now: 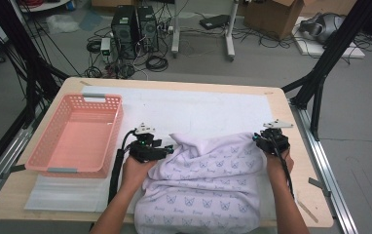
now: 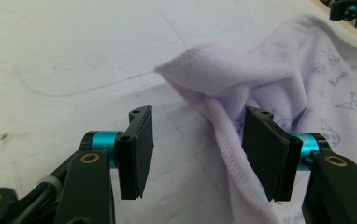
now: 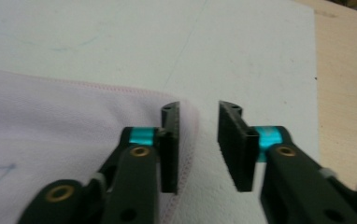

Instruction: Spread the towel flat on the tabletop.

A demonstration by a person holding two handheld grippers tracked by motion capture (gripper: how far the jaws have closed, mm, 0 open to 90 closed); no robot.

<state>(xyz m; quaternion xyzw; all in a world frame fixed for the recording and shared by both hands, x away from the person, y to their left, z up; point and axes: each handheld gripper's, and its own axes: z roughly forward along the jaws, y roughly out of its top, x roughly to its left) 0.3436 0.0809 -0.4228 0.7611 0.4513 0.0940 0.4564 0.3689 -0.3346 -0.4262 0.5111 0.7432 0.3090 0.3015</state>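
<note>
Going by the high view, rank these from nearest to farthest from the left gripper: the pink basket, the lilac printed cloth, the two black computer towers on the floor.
From the left gripper:
1. Lilac printed cloth: right beside it, its folded corner at the jaws.
2. Pink basket: to its left on the table, apart from it.
3. Black computer towers: far beyond the table's back edge, on the floor.

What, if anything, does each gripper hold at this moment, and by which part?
Nothing is held. The left gripper stands open beside a folded corner of the lilac cloth. The right gripper stands open over the cloth's stitched edge, pads apart.
</note>
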